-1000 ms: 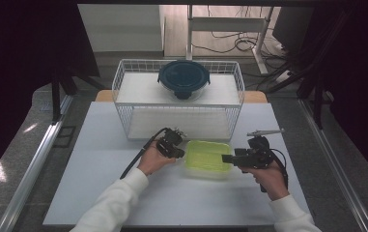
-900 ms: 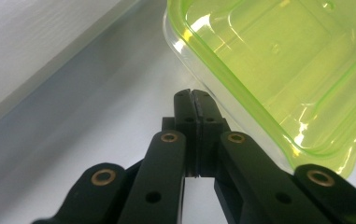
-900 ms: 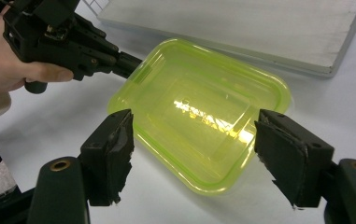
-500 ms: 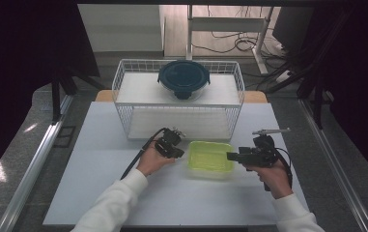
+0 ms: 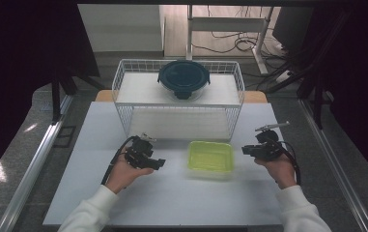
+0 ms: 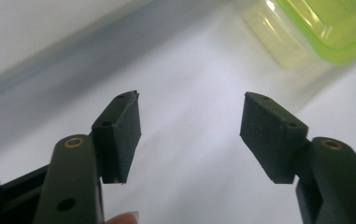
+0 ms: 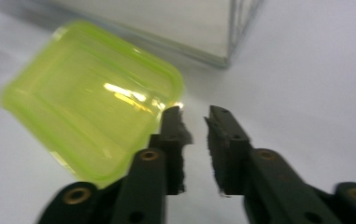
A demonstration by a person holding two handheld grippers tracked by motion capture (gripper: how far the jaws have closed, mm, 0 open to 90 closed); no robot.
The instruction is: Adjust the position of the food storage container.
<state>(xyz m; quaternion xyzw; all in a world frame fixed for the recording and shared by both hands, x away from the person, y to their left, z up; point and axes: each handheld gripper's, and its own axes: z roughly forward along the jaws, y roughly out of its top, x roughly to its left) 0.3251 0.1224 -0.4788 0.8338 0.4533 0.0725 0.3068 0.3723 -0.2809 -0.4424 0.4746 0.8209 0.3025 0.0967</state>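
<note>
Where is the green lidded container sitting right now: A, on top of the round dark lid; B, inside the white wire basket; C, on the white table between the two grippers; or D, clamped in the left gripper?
C: the green container rests on the white table in front of the wire basket, with the left gripper and right gripper apart from it on either side.

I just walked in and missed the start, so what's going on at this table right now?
A person at a white table holds a tool in each hand, one either side of a lime-green container that neither grips. The left tool has just opened, with nothing between its jaws. The right tool has just closed beside the container's edge, gripping nothing. Behind stands a white wire basket with a dark round lidded container in it.
</note>
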